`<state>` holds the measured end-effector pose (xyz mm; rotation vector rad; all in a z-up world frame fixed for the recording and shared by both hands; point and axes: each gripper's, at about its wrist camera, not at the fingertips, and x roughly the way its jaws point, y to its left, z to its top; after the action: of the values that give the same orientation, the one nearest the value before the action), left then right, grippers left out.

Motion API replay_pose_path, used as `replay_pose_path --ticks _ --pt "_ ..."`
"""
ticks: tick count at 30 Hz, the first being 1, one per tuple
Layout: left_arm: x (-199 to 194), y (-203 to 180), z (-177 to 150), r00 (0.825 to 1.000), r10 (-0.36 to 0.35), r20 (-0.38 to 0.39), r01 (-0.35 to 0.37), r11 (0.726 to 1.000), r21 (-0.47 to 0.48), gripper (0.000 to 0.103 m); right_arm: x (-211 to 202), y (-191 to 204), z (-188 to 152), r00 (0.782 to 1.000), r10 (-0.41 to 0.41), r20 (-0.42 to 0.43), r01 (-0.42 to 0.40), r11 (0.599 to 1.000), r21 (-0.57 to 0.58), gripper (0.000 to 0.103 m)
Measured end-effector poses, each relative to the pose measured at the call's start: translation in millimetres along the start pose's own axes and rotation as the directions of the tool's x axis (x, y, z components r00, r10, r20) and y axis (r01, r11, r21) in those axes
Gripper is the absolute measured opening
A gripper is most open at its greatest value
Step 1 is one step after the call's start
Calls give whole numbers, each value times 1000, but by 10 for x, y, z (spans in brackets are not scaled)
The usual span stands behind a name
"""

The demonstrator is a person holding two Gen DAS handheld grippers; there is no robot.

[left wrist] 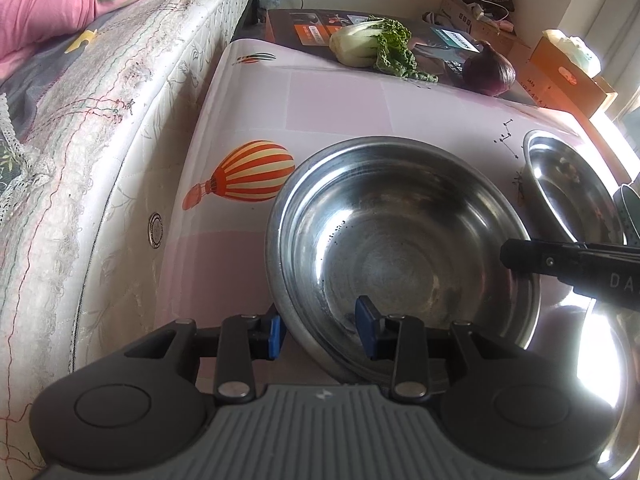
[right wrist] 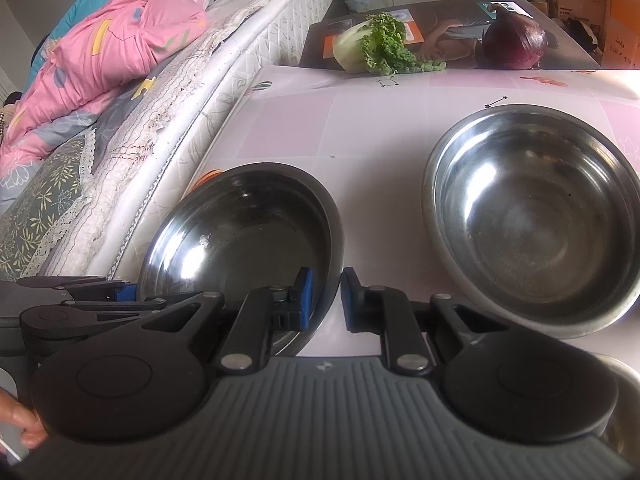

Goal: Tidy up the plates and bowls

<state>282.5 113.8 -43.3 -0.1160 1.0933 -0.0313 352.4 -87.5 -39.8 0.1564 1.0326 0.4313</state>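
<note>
While both round steel bowls (right wrist: 536, 220) (right wrist: 244, 240) sit unstacked, the left gripper (left wrist: 320, 334) and right gripper (right wrist: 326, 300) straddle one's rim, jaws apart, gripping nothing.

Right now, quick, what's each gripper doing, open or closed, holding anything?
Left gripper: open, straddling the near rim of the left steel bowl, not clamped.
Right gripper: open, straddling that bowl's right rim.

Mattress (left wrist: 100, 120) left of pink-clothed table (left wrist: 340, 104); cardboard boxes (left wrist: 560, 68) beyond; bright daylight right.
</note>
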Motion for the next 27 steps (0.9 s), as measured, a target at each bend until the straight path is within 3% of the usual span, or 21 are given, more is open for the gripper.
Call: replay_pose_path --ticks 18,27 --pt "-68 -4 7 1000 -3 26 2 1000 16 36 -65 88 14 999 -36 37 38 997 -69 14" --pt "44 51 89 1000 17 24 -17 1000 8 37 57 -37 76 999 -38 27 38 999 -12 16"
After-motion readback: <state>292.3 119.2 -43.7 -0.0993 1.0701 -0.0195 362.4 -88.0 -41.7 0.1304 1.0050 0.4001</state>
